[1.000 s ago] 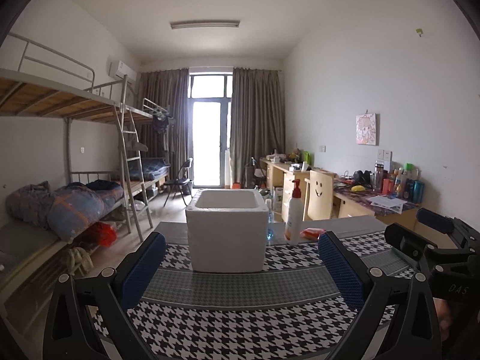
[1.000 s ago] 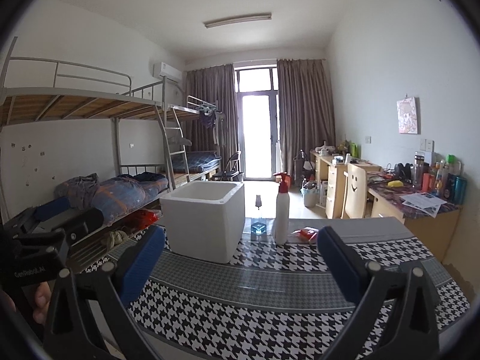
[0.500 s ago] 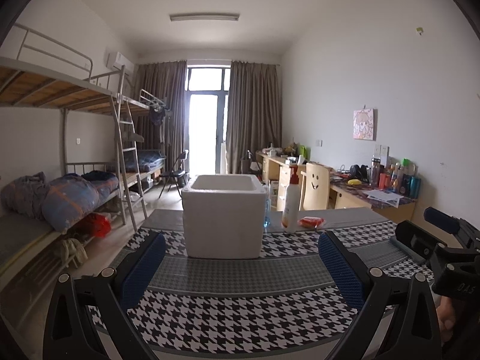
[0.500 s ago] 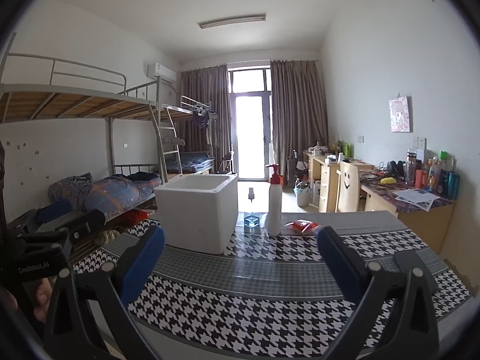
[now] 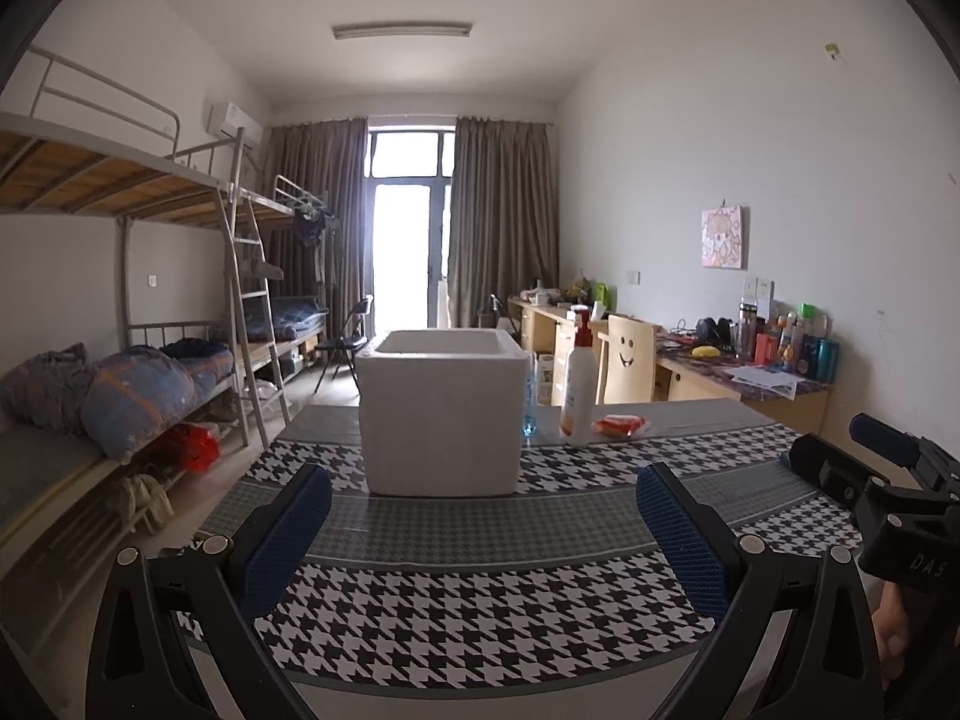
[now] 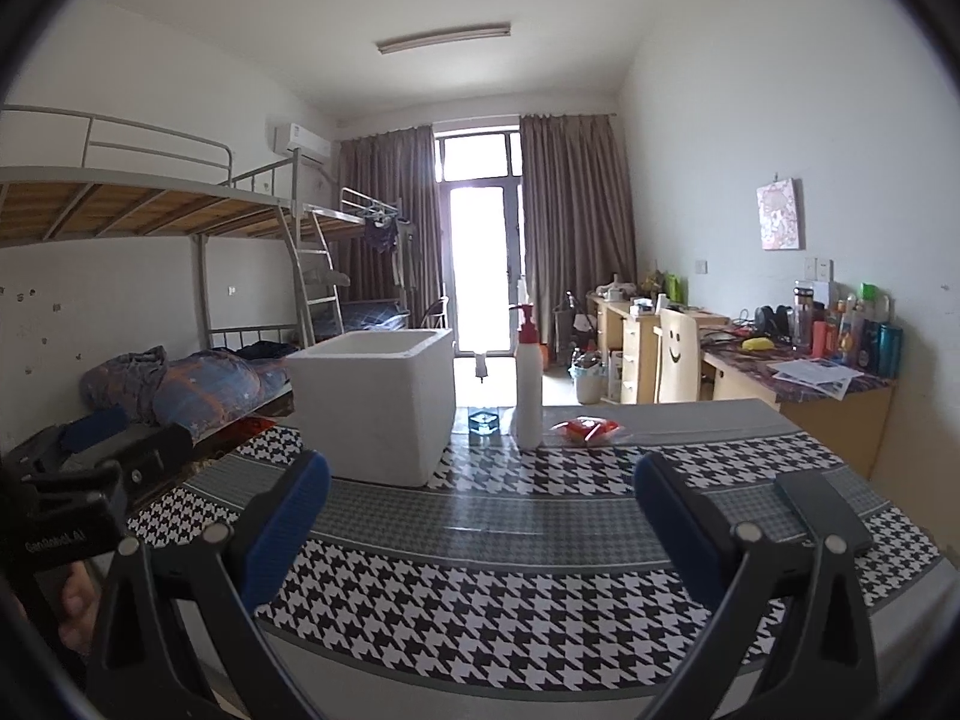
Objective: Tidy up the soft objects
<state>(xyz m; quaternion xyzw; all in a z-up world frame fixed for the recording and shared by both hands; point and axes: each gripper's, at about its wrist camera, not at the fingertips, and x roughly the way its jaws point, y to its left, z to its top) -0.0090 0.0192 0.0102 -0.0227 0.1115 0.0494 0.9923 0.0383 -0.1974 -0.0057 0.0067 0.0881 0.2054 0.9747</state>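
Both tools spread wide, holding nothing: left tool [image 5: 477, 531], right tool [image 6: 480, 516]. Orange soft packet [image 6: 585, 429] lies far across the bench [image 6: 540, 600], just right of the pump bottle [image 6: 529, 384]. Looks light, crinkly, slippery; I'd pinch its middle. White foam box [image 5: 441, 417] stands left.

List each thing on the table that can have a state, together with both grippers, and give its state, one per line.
Left gripper: open, holding nothing.
Right gripper: open, holding nothing.
White foam box: upright, lid off, top open.
Pump bottle: upright, red pump on.
Orange packet: lying flat on the table, untouched.
Small glass bottle: upright beside the box.
Dark flat object: lying flat.
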